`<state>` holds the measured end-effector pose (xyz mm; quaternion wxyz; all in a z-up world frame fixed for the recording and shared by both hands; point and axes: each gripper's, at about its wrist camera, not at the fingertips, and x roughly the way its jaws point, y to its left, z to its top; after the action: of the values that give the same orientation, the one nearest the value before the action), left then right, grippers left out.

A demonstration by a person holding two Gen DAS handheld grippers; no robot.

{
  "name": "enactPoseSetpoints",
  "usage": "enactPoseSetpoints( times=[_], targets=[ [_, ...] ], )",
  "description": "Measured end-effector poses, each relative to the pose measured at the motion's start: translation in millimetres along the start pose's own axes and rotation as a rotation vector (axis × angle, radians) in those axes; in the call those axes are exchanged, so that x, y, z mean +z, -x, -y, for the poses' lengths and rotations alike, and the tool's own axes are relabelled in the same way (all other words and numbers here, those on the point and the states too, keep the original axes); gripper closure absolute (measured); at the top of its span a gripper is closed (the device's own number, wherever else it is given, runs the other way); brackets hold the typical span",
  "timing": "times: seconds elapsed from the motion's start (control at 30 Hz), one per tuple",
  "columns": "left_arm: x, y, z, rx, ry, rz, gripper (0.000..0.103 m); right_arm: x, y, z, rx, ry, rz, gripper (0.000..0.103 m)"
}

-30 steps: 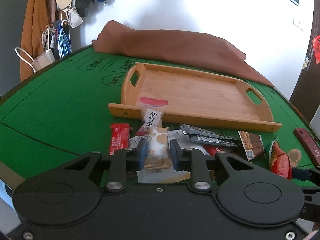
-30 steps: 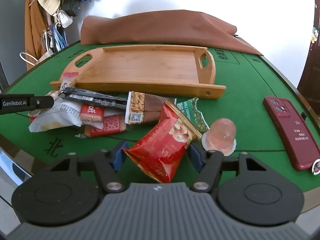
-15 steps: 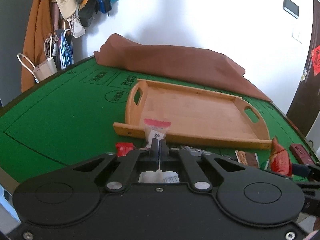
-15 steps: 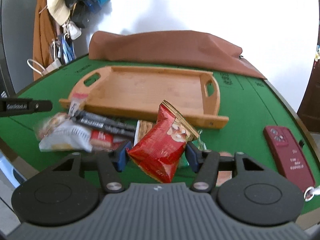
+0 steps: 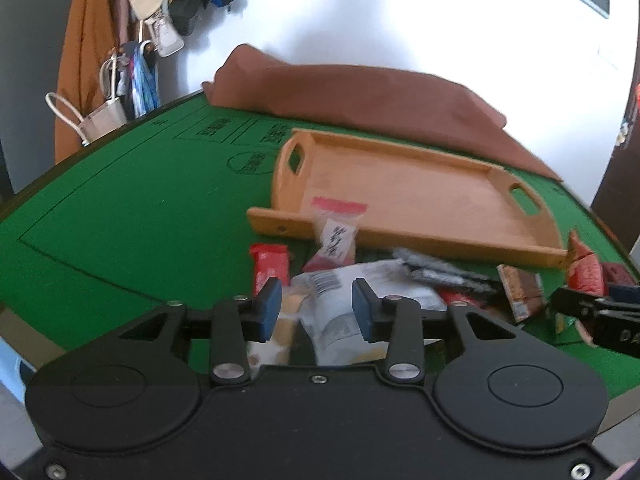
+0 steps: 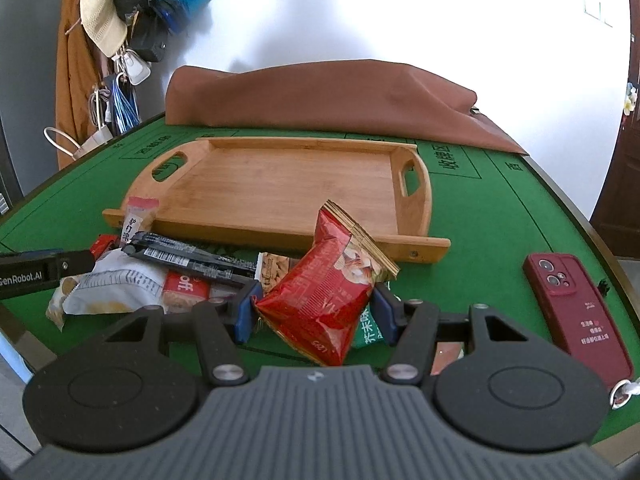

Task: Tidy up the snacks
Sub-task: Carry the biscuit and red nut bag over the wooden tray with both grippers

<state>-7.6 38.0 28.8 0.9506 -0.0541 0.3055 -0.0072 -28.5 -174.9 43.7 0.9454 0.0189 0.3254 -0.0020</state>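
An empty wooden tray [image 5: 416,184] [image 6: 280,184] sits on the green table, with a heap of snack packets along its near edge. My right gripper [image 6: 316,308] is shut on a red chip bag [image 6: 328,284] and holds it above the table. My left gripper [image 5: 316,308] is open over the left of the heap, above a white packet [image 5: 340,300] [image 6: 116,288]. A small clear packet with a red top [image 5: 338,232] [image 6: 136,220] leans on the tray's front rail. A black bar wrapper [image 6: 188,258] and a nut bar [image 5: 520,288] lie in the heap.
A dark red phone [image 6: 576,312] lies on the table at the right. A brown cloth [image 5: 380,104] is heaped behind the tray. Bags and a hat [image 6: 104,20] hang on the wall at the back left. A green packet [image 6: 368,328] lies under the chip bag.
My left gripper was shut half a second ago and has opened over the white packet. My right gripper has lifted the red chip bag off the table.
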Motion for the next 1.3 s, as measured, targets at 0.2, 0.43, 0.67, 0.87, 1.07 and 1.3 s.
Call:
enactPoseSetpoints(
  times=[0.2, 0.43, 0.67, 0.87, 1.07, 1.3],
  targets=[
    [-6, 3, -9, 0.035, 0.004, -0.006, 0.066, -2, 0, 0, -0.004, 0.003, -0.008, 0.042],
    [-14, -2, -10, 0.095, -0.035, -0.014, 0.061, -3, -4, 1, -0.004, -0.004, -0.015, 0.042],
    [-14, -14, -12, 0.063, -0.014, -0.036, 0.07, -3, -4, 0, -0.003, 0.0, -0.013, 0.042],
    [-13, -14, -14, 0.032, 0.005, -0.045, 0.081, -2, -4, 1, -0.008, -0.006, -0.008, 0.042],
    [-2, -4, -17, 0.02, 0.019, -0.011, 0.082, 4, -3, 4, 0.006, -0.01, 0.0, 0.042],
    [21, 7, -16, -0.035, 0.016, 0.042, 0.082, 19, -5, 12, 0.036, -0.042, 0.01, 0.042]
  ],
)
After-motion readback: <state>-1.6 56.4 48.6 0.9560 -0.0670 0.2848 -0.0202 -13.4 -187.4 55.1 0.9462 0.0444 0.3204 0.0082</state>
